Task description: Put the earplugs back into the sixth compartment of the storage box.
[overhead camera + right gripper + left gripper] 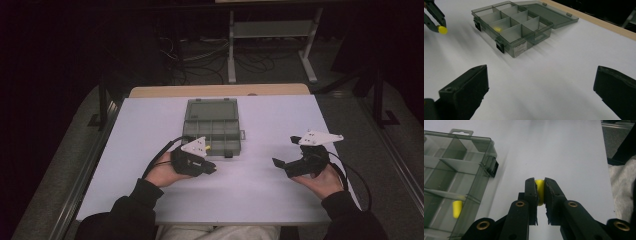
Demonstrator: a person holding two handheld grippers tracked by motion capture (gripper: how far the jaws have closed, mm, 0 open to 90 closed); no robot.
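Left claw [539, 192] pinching soft yellow plug [539, 191]

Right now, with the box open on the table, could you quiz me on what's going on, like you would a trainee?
1. True or false: the left gripper holds a yellow plug between its fingers.
2. The right gripper is: A) shut on a plug, B) open with nothing in it, C) inside the box.
3. What lies in a compartment of the box?

Key:
1. True.
2. B.
3. A second yellow plug, alone in its compartment; the lid lies folded back flat.
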